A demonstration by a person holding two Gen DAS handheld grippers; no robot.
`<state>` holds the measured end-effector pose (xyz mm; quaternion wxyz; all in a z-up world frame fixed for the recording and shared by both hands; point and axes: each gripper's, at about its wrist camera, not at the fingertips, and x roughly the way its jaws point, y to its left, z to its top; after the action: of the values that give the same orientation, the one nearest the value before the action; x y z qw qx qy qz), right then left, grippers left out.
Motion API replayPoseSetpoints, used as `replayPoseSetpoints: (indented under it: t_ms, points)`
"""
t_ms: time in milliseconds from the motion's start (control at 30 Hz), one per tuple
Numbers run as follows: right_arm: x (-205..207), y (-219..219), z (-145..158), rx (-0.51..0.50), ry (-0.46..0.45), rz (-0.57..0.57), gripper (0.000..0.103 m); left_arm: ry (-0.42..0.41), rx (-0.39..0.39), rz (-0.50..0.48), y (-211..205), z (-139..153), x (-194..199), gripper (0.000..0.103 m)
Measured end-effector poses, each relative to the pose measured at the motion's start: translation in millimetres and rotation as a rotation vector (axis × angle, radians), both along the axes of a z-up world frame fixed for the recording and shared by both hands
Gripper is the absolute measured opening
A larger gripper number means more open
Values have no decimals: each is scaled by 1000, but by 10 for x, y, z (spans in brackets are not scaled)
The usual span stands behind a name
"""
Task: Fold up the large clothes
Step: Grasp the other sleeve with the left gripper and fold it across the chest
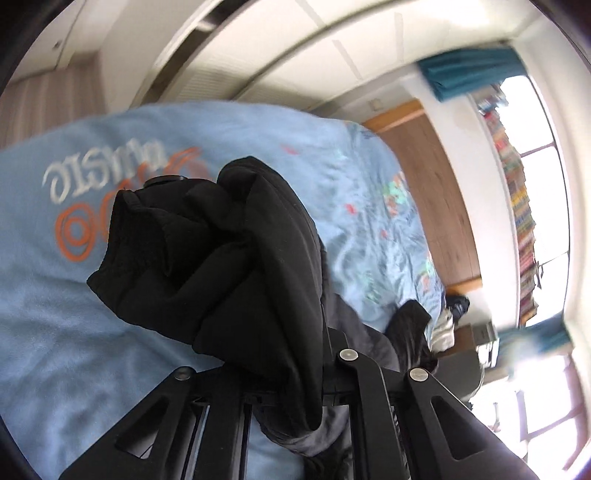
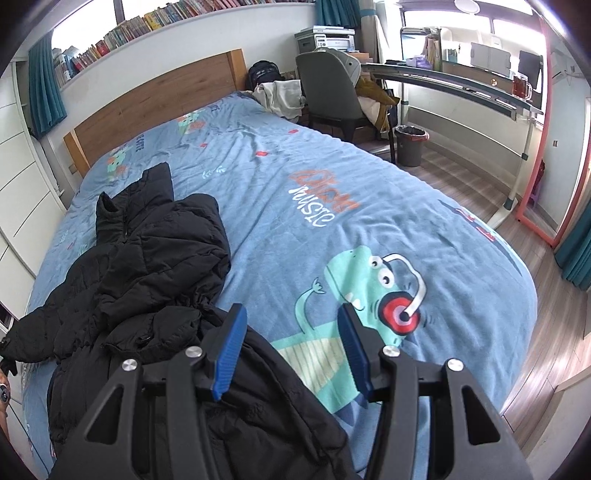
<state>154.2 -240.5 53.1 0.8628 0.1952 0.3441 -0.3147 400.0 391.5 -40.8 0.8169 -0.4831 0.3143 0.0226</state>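
Much bare bedspread [image 2: 332,177] beside jacket [image 2: 147,266].

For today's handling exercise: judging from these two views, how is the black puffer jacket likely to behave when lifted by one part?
The black puffer jacket probably flops: fabric bunched over the left gripper sags in soft folds. Its quilted bulk suggests it is light for its size. The smooth shell may slip, so the open right gripper likely needs a deep bite.

Blue dinosaur-print bedspread [image 2: 332,177], wooden headboard [image 2: 155,99], grey chair [image 2: 325,96] — bin [image 2: 410,146] beside it, bookshelf [image 2: 122,35]
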Motion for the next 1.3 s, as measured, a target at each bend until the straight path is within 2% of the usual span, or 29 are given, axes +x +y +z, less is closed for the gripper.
replayPoseSetpoints:
  t_ms: [200,333,533,833,1067,1133,1300]
  points:
    - [-274,-87,62,9,-32,-19,50,-68,138,-120,-561,595,41,10]
    - [-410,-101,94,-9,-35,-13,50,-110,218,-234,-1155,938,85,10]
    - [-606,-150,111,-15,-51,-1,50,-140,304,-394,-2048,1162,131,10]
    - [-885,-313,68,-15,-62,-7,50,-106,376,-567,-3169,1009,111,10]
    - [-985,-455,-57,8,-57,-13,50,14,521,-688,-3920,567,106,10]
    - [-985,-482,-102,16,-52,-13,50,56,526,-711,-4075,393,99,14]
    - [-933,-483,-204,31,-35,0,50,116,547,-746,-4489,205,207,28]
